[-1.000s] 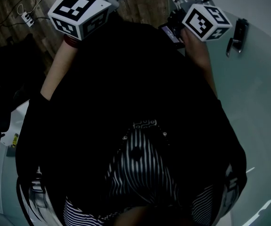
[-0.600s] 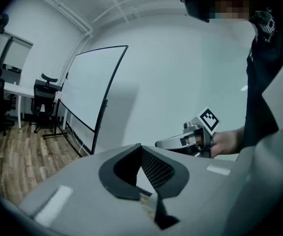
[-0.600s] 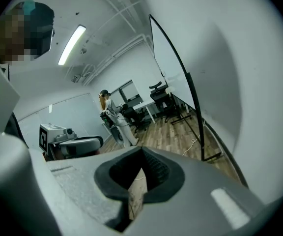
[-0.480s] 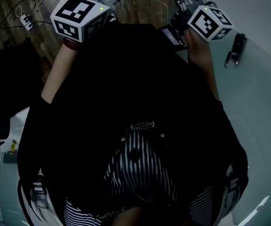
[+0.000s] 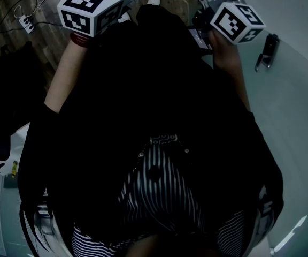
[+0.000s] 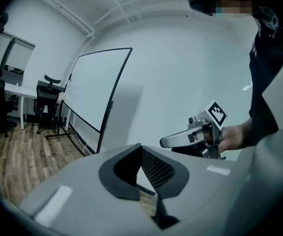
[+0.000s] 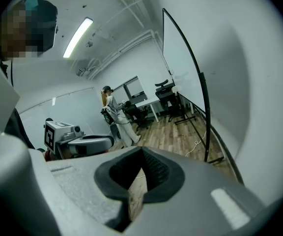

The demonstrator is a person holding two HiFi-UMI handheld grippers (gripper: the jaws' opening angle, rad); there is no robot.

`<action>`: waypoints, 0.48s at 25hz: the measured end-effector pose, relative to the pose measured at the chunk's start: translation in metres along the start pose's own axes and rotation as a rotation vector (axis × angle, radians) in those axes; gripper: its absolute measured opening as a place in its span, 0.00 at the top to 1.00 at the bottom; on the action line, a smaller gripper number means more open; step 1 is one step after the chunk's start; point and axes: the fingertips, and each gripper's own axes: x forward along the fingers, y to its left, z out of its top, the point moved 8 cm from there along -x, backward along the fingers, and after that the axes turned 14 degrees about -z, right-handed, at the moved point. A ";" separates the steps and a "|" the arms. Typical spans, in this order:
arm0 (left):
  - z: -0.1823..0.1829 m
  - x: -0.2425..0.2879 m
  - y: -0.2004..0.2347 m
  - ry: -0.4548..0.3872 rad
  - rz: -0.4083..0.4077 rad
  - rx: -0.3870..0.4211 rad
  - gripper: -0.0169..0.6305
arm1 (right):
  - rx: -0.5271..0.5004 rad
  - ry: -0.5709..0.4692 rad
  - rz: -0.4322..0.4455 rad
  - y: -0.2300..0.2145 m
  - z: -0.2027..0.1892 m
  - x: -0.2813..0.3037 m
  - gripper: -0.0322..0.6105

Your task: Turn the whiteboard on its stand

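The whiteboard (image 6: 95, 87) stands on a black-framed stand by the white wall, several steps ahead of my left gripper (image 6: 140, 149). The right gripper view shows the same whiteboard (image 7: 181, 63) at an angle, its black side frame running down to a foot on the wood floor. My right gripper (image 7: 142, 154) is shut with nothing in it, and the left one's jaws also meet empty. Both are held in the air in front of the person, apart from the board. In the head view only their marker cubes show, the left cube (image 5: 90, 7) and the right cube (image 5: 237, 23).
Desks and black office chairs (image 6: 45, 100) stand at the far left of the room. Another person (image 7: 113, 117) stands near the desks. A power strip (image 5: 27, 21) and cable lie on the wood floor. A small black object (image 5: 266, 50) sits on a pale surface at the right.
Both grippers have drifted slightly up and forward in the head view. Neither has opened or taken hold of anything.
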 end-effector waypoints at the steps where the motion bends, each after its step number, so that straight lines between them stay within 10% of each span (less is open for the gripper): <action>1: -0.004 -0.001 0.000 0.004 0.005 -0.010 0.98 | 0.004 0.002 -0.005 -0.002 -0.001 -0.001 0.95; 12: -0.003 0.016 0.016 0.000 0.040 -0.002 0.98 | 0.014 -0.042 0.015 -0.026 0.016 0.025 0.95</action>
